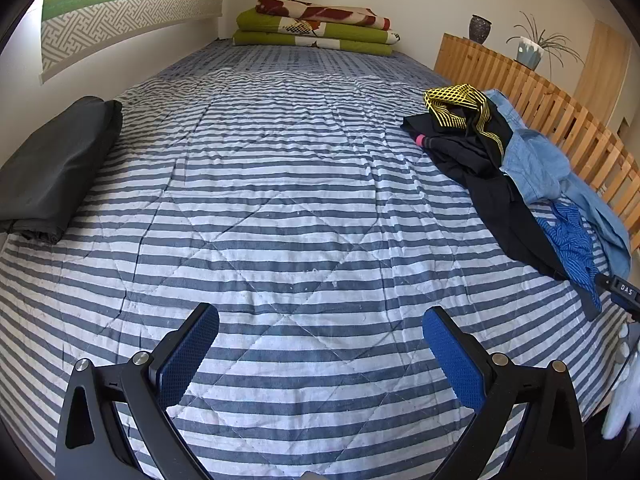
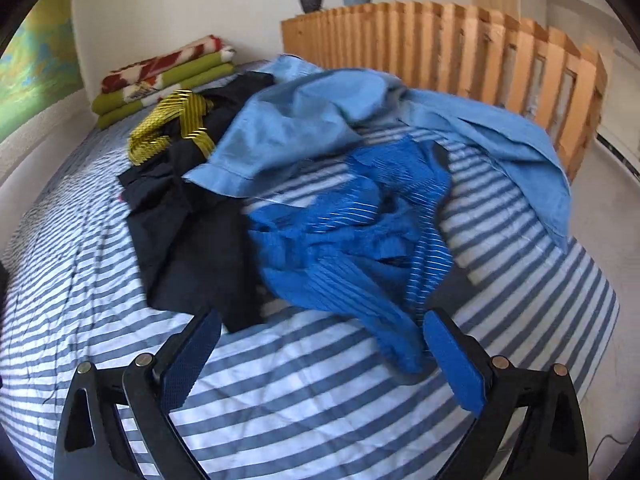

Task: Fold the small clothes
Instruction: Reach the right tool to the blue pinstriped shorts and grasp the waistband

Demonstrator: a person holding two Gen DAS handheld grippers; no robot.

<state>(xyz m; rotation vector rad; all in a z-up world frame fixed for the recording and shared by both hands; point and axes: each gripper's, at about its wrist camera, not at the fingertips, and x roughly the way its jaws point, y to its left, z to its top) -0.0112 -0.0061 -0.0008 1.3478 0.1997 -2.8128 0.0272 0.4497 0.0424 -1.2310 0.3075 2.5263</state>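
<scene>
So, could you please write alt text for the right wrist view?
The right gripper, jaws open, hovers over a striped quilt beside a rumpled bright blue striped garment. Behind lie a light blue shirt, black clothes and a wooden slatted rail.

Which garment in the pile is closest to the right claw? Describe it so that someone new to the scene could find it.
On the striped bed, a pile of clothes lies beside the wooden railing. At the pile's near edge, just ahead of the open right claw, lies the bright blue garment. Its fine white stripes set it apart from the plain pale blue shirt and the black garment.
</scene>
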